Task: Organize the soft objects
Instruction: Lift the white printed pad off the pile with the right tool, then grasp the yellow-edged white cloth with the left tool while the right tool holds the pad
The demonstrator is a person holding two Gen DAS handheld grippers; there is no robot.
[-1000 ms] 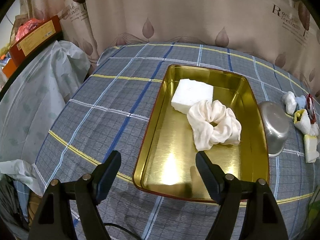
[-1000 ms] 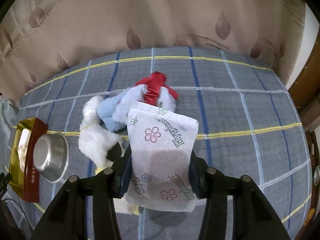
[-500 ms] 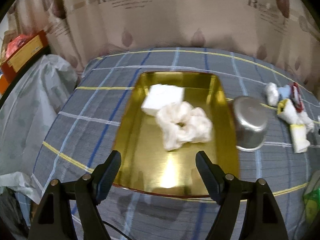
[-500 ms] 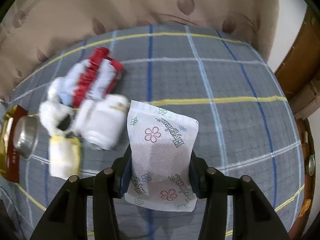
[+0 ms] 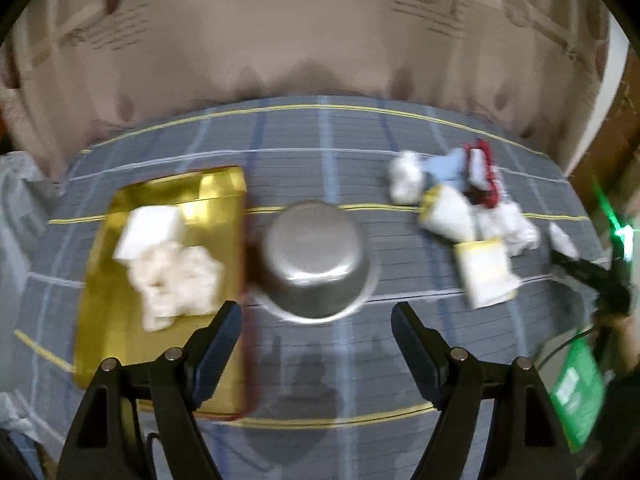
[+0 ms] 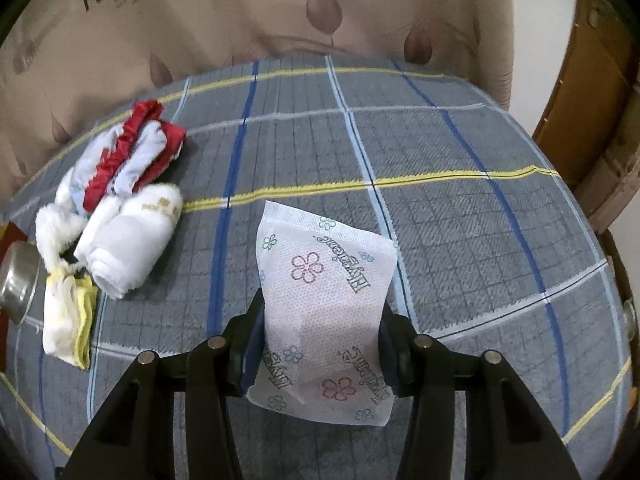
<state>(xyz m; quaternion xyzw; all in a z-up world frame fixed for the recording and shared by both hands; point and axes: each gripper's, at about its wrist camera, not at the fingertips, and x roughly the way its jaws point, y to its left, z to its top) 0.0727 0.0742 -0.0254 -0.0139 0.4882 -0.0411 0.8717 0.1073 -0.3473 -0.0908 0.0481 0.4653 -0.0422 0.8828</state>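
My right gripper (image 6: 320,344) is shut on a white tissue pack (image 6: 324,300) printed with flowers, held above the plaid cloth. To its left lie a rolled white towel (image 6: 124,244), a red and light-blue cloth (image 6: 132,160), a fluffy white piece (image 6: 54,224) and a yellow-edged cloth (image 6: 66,320). My left gripper (image 5: 316,320) is open and empty, just in front of an upturned steel bowl (image 5: 316,260). The gold tray (image 5: 108,320) at left holds a white sponge block (image 5: 150,228) and a cream scrunchie (image 5: 176,280). The soft pile (image 5: 460,208) lies at right.
A plaid cloth (image 6: 440,208) covers the round table, backed by a beige curtain (image 6: 240,12). A wooden chair back (image 6: 592,112) stands at the right. The steel bowl's rim (image 6: 16,280) shows at the right wrist view's left edge. A green packet (image 5: 576,396) lies at the left wrist view's right edge.
My left gripper has swept right, from over the gold tray to in front of the steel bowl. My right gripper has moved right and lower with the tissue pack still in it.
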